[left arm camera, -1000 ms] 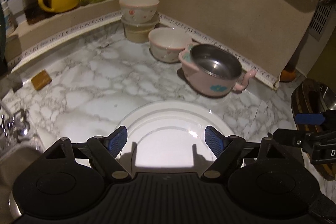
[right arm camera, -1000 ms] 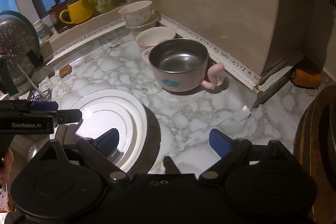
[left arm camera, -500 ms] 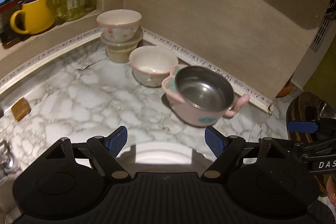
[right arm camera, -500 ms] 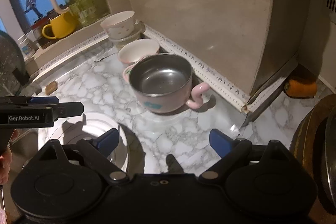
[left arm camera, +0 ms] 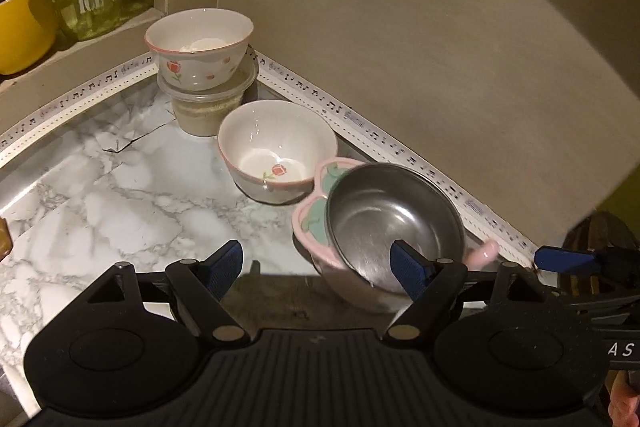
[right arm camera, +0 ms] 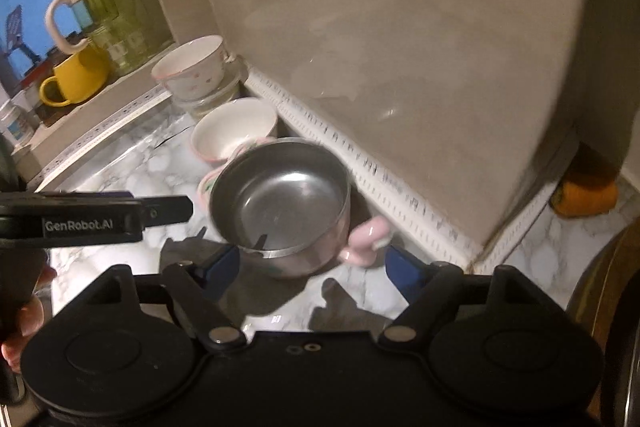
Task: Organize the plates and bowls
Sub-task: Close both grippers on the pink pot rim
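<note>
Right wrist view alone shows orange object (right arm camera: 584,193) beyond wall corner.

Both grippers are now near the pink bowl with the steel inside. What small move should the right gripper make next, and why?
Probably ease the right gripper forward and down until the pink steel-lined bowl sits between its fingers. Its jaws are closing, yet nothing is between them; the bowl rests on the marble counter just ahead, touching the flowered bowl.

Shiny steel-lined bowl (left arm camera: 394,223), marble-look counter (left arm camera: 100,211)
</note>
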`<state>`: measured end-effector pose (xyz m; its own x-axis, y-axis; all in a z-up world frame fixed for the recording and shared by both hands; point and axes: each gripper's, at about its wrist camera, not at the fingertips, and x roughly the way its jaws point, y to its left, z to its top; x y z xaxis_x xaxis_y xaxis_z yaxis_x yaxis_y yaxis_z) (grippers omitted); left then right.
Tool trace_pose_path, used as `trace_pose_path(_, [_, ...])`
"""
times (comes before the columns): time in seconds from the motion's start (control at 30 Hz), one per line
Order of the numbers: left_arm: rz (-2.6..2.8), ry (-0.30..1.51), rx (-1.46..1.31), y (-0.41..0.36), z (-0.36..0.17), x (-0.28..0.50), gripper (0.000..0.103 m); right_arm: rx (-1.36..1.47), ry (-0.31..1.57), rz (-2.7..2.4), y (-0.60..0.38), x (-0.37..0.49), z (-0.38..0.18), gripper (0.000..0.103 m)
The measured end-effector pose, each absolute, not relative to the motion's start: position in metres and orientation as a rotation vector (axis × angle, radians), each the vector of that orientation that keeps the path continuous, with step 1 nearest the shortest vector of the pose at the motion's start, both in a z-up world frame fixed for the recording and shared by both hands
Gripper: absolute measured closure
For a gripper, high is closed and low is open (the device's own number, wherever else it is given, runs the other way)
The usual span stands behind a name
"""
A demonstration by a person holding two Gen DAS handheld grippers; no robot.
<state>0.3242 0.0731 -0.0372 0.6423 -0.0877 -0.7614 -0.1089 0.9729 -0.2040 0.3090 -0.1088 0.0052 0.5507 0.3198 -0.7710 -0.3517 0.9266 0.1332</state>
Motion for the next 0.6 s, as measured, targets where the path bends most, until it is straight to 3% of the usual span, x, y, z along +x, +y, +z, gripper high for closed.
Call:
trace_pose_path(0.27, [0.026, 0.903, -0.253, 0.076, -0.055, 0.353, 0.023, 0.005, 0.975, 0.352, -0.106, 0.341, -0.014, 0.028])
trace_pose_path(0.37, [0.016, 0.914, -0.27, 0.078, -0.059, 0.361, 0.039, 0.021, 0.99, 0.336, -0.109, 0.348, -0.019, 0.03])
trace_pose_path(0.6, [0.0, 0.931, -0.269, 0.079, -0.069, 0.373, 0.043, 0.024, 0.99, 0.349, -0.108, 0.356, -0.014, 0.034])
